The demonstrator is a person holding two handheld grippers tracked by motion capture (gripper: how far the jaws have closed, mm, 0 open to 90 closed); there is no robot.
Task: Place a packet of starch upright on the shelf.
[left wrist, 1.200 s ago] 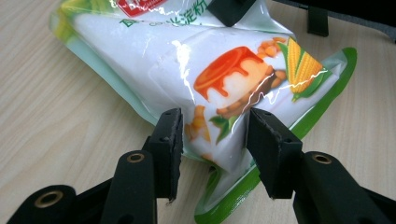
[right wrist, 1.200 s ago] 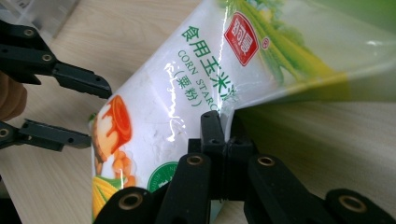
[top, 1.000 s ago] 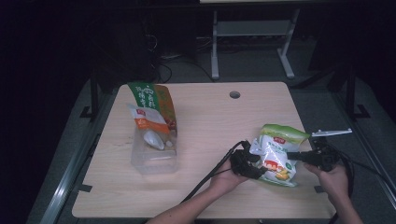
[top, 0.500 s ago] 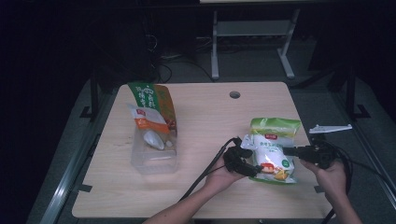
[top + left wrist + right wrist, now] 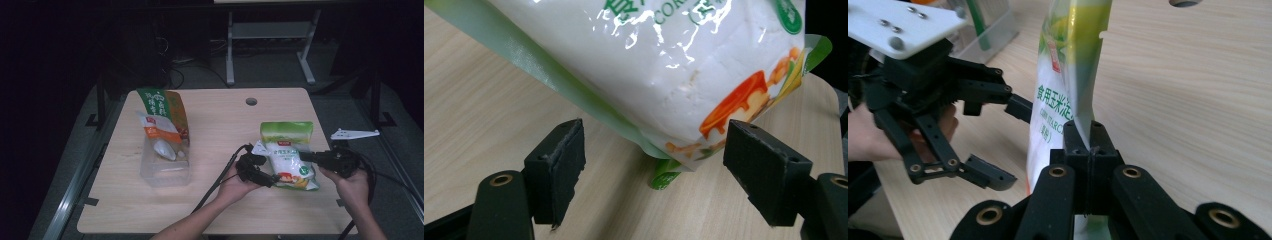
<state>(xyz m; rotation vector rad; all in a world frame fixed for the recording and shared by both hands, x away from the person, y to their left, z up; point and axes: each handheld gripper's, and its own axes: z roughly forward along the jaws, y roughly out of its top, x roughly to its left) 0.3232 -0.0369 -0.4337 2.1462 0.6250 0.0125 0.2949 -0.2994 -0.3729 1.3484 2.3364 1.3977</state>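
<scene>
Low in the right gripper view, the right gripper (image 5: pixel 1087 150) has its jaws pressed together on the side seam of the corn starch bag (image 5: pixel 1060 95), which rises edge-on toward the top centre of that frame; in the high view this same gripper (image 5: pixel 312 157) sits at the bag's right edge, lower right of the frame. In the left gripper view the left gripper (image 5: pixel 654 165) stands wide open with nothing between its jaws; the bag (image 5: pixel 664 65) hangs across the upper part of the frame, its lower corner dipping between the two pads without touching either. In the high view the left gripper (image 5: pixel 262 175) lies just beside the bag's lower left corner (image 5: pixel 287 155), right of centre on the table (image 5: pixel 220 125).

Counted: two grippers, one held by each hand; one white-and-green bag between them; farther off, in the centre left of the high view, one clear plastic bin (image 5: pixel 165 167) with one green-and-orange pouch (image 5: pixel 162 122) leaning in it; at the far edge of the table, one round hole (image 5: pixel 251 101).
</scene>
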